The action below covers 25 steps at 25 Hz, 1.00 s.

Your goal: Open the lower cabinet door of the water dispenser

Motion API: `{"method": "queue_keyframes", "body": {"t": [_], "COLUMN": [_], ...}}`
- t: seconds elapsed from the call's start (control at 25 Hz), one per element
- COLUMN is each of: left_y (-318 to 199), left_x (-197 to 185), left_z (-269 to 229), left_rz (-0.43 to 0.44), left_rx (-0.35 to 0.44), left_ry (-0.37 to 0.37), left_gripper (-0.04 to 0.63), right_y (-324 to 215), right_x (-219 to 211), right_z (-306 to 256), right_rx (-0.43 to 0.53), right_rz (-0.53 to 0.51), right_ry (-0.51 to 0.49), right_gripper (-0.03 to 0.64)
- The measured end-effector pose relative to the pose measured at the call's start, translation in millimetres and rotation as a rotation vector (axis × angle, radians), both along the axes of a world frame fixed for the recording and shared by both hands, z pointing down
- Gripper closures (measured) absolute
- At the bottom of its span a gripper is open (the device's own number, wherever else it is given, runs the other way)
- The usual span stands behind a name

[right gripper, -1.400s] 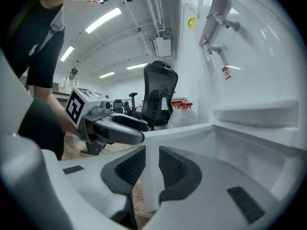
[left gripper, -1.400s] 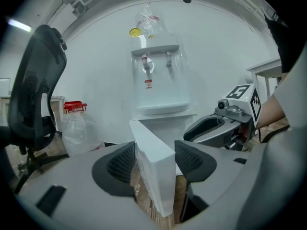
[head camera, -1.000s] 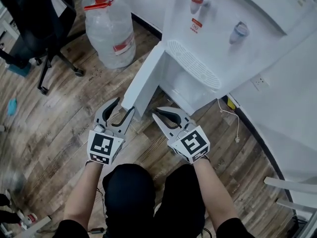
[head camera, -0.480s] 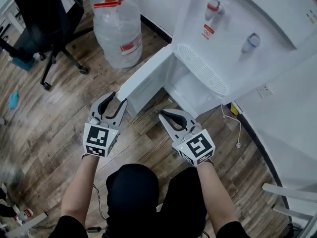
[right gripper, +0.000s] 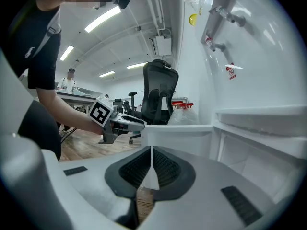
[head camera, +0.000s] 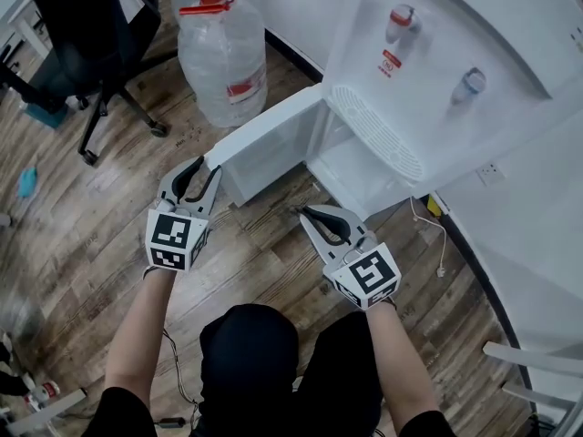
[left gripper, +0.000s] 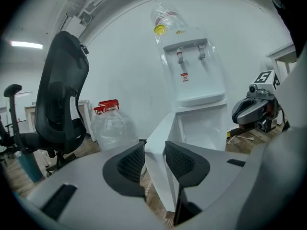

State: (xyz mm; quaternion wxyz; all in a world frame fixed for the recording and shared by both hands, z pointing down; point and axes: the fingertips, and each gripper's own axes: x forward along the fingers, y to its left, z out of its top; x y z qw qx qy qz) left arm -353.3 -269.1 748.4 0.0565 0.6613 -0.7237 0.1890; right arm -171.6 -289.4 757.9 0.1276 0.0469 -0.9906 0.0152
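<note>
The white water dispenser (head camera: 437,62) stands at the upper right. Its lower cabinet door (head camera: 269,139) is swung out to the left, and the white cabinet inside (head camera: 360,167) shows. My left gripper (head camera: 209,167) is at the door's free end. In the left gripper view the door's edge (left gripper: 160,128) stands in the gap at the tips of that gripper (left gripper: 154,150); the jaws are closing and I see no pad pressing on it. My right gripper (head camera: 305,212) is shut and empty on the floor side of the cabinet opening, with the door (right gripper: 177,133) just ahead of it.
A large water jug (head camera: 223,53) with a red cap stands behind the door. A black office chair (head camera: 82,44) is at the upper left. A white cable (head camera: 428,221) trails on the wooden floor to the dispenser's right, below a wall socket (head camera: 492,169).
The door has swung wider to the left, and my left gripper moved left with its end. The left jaws have narrowed. The right gripper has stayed put.
</note>
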Motion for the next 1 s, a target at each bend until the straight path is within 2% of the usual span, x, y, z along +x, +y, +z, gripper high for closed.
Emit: {"method": "queue_keyframes", "body": {"t": [0.64, 0.84, 1.0], "left_y": [-21.4, -29.4, -37.1], "left_x": [-49.1, -63.1, -73.2], "left_z": [2.2, 3.4, 3.5], "left_rz": [-0.046, -0.046, -0.024], "left_rx": [-0.011, -0.009, -0.022], "left_ry": [-0.044, -0.038, -0.068], "left_gripper": [0.479, 0.482, 0.485], "right_y": [-12.1, -19.0, -21.6], "right_x": [2.2, 7.8, 12.8], "right_z": [1.4, 2.6, 3.3], "right_rx": [-0.02, -0.031, -0.024], "right_rz": [0.034, 0.063, 0.073], "right_ry": [-0.019, -0.021, -0.01], "right_gripper": [0.584, 0.584, 0.584]}}
